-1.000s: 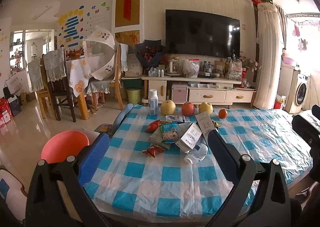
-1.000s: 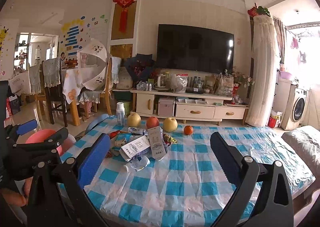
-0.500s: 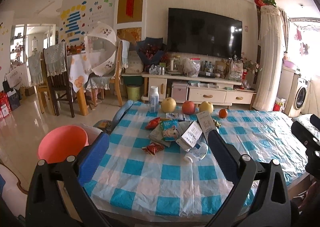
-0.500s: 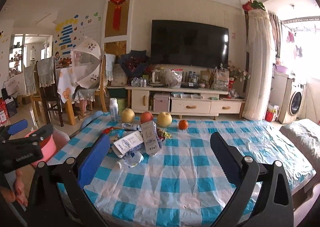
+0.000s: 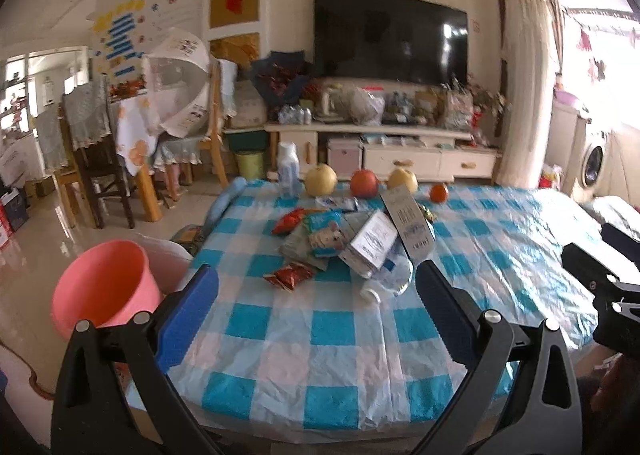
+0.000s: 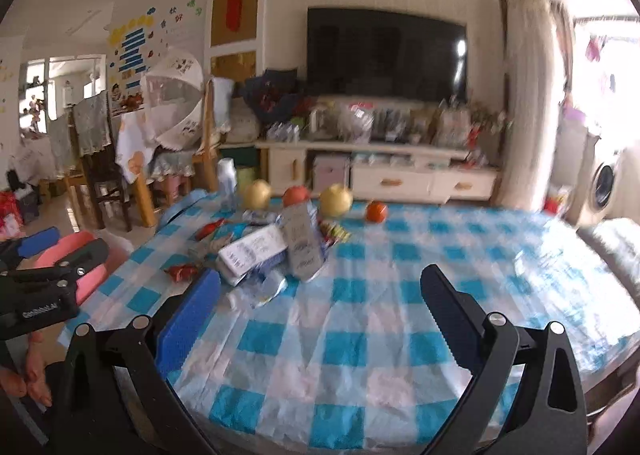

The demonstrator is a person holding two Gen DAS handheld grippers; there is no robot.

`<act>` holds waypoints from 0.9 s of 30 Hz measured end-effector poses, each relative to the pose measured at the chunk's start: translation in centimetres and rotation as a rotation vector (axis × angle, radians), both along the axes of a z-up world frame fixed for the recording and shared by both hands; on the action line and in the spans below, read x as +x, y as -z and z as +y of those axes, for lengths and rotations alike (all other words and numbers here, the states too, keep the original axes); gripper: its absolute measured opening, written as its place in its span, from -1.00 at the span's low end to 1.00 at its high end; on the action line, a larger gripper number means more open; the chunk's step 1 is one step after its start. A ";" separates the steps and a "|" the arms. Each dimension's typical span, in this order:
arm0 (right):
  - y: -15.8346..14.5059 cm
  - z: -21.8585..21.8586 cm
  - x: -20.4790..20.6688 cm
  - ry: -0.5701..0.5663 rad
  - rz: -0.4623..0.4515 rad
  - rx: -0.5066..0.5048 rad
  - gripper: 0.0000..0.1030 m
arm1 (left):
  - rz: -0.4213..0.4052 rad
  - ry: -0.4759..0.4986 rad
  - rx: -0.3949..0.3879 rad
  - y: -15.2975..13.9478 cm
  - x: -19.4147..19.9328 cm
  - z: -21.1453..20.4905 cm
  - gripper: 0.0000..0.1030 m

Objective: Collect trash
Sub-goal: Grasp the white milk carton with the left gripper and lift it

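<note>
Nearest me at the bottom of each frame, my left tool (image 5: 316, 295) and right tool (image 6: 316, 295) both gape wide with nothing between their fingers, held over the near edge of the worktop (image 5: 320, 367) with its blue-and-white check cover. At mid-frame the trash lies heaped: a red wrapper (image 5: 289, 275), a crushed clear bottle (image 5: 390, 279), white cartons (image 5: 370, 241) and snack bags (image 5: 323, 233), while a pink bin (image 5: 102, 289) sits off the worktop at lower left. Beyond the heap, fruit (image 5: 364, 183) lines the far edge.
</note>
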State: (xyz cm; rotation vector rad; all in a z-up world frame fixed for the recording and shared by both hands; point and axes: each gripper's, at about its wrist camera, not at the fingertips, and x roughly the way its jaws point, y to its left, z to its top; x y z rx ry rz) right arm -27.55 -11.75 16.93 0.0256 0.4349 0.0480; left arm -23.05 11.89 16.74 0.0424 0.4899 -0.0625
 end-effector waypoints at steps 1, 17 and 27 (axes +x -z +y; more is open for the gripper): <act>0.7 -0.3 0.6 -0.012 0.022 0.025 0.93 | 0.016 0.015 0.006 0.5 0.5 -0.3 0.93; 7.5 -3.4 9.9 -0.092 0.265 0.218 0.93 | 0.161 0.199 0.180 6.2 10.4 -5.0 0.93; 10.9 -4.2 18.1 -0.143 0.350 0.320 0.90 | 0.251 0.266 0.308 9.0 17.7 -8.8 0.93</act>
